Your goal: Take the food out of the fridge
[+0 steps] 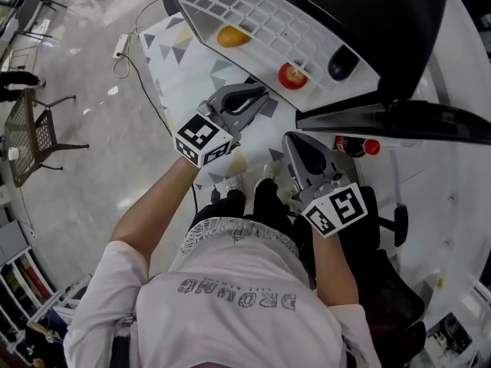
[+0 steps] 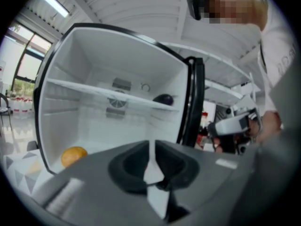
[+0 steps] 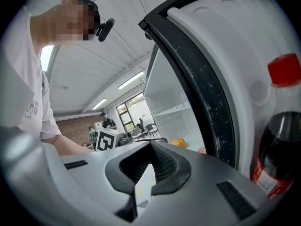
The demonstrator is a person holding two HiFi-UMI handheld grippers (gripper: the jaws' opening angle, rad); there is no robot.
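The fridge (image 1: 253, 14) stands open. An orange (image 1: 232, 36) (image 2: 74, 156) lies on its lower shelf at the left, a red fruit (image 1: 292, 75) to its right, and a dark purple item (image 1: 342, 64) (image 2: 163, 99) on the shelf above. My left gripper (image 1: 257, 94) (image 2: 151, 173) hovers just outside the fridge opening, pointing in, jaws together and empty. My right gripper (image 1: 295, 140) (image 3: 141, 182) hangs beside the black-edged door (image 1: 399, 117), jaws together, nothing held. A cola bottle (image 1: 353, 146) (image 3: 277, 149) with a red cap stands in the door rack, right of that gripper.
A triangle-patterned mat (image 1: 180, 60) lies under the fridge front. A cable and power strip (image 1: 120, 46) run across the floor at the left, near a mesh chair (image 1: 31, 133). A black office chair (image 1: 391, 225) is behind my right arm. People stand far off (image 3: 107, 121).
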